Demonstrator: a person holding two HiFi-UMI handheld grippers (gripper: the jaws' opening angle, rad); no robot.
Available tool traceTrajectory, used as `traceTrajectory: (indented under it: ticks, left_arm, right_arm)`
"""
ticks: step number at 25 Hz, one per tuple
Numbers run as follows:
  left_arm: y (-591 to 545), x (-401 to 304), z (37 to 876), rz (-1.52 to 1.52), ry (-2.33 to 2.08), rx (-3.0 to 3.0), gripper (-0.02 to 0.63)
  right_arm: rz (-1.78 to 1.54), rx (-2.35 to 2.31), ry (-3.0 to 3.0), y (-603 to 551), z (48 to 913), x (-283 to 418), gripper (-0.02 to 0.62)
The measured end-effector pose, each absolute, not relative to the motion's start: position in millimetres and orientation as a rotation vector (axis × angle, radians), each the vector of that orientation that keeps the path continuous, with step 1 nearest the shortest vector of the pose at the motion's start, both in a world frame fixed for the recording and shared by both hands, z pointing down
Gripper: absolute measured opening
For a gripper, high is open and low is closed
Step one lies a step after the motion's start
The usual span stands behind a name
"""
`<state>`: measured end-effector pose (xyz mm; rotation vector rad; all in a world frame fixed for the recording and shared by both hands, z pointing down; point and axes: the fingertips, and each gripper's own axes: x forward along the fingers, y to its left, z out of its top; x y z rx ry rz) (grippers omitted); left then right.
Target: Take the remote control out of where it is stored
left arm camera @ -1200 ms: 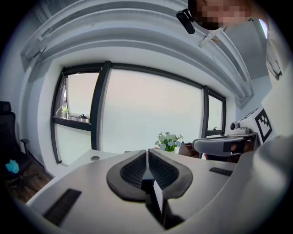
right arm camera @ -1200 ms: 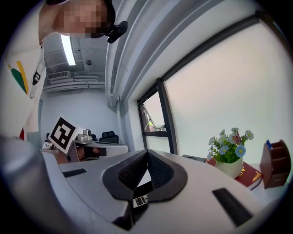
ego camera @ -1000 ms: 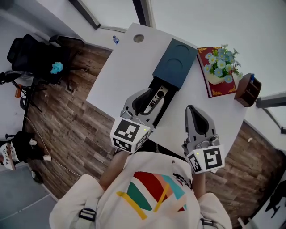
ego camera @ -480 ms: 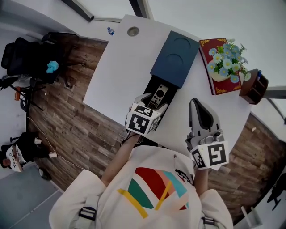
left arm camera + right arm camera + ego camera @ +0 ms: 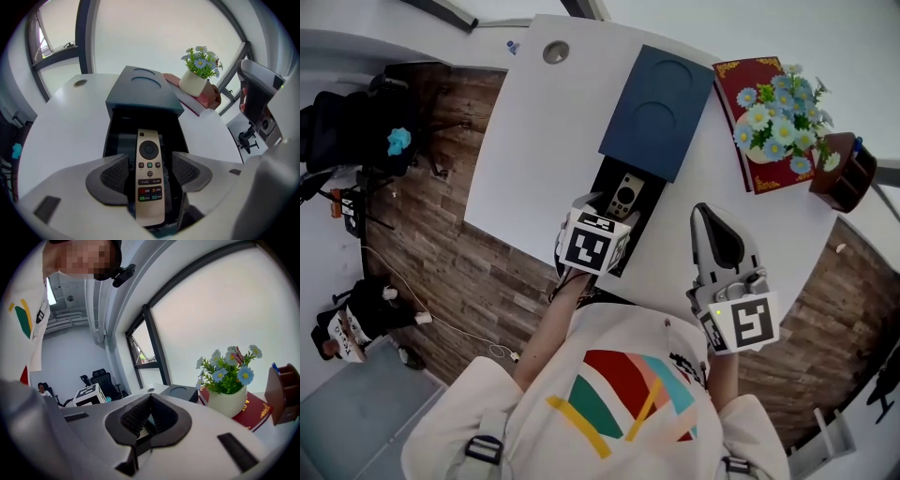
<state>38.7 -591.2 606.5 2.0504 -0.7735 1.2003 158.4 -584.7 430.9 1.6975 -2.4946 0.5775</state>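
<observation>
Only one remote control (image 5: 150,176), one open drawer (image 5: 111,136), one flowerpot (image 5: 192,84).

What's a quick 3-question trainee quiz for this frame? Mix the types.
1. True or false: the left tongs are clamped on the remote.
2. Where does the remote lie? A: in the open drawer of the dark box; B: on the red book; C: on the tabletop.
3. Fill in: the right tongs are ___.
Key: 1 false, they are open astride it; 2 A; 3 shut.

Bright diffuse daylight; soft shadows; gripper views fisheye-warped, dark vignetted corners, sharp centre
</observation>
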Motion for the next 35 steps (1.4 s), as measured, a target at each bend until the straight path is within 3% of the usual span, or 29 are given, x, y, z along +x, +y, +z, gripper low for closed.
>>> traceTrajectory:
  ticks: [15, 17, 19, 35]
  left_arm:
    - [-589, 43, 631, 1.366, -0.794, 2.002, 0.283]
    - [-590, 41, 633, 1.418, -0.811, 2.018, 0.231]
    - [-590, 40, 634, 1.439, -0.816, 2.022, 0.229]
    - [-582, 46, 593, 1.281, -0.805, 2.139, 0.217]
  right_arm:
    - [0.606, 1.606, -2.564, -596, 445, 155, 0.002]
    - [0.604, 1.605, -2.561, -596, 444, 156, 0.002]
    - [0.601, 1.609, -2.559, -596, 444, 157, 0.002]
    - [0.477, 1.592, -2.592, -585, 422, 143, 0.002]
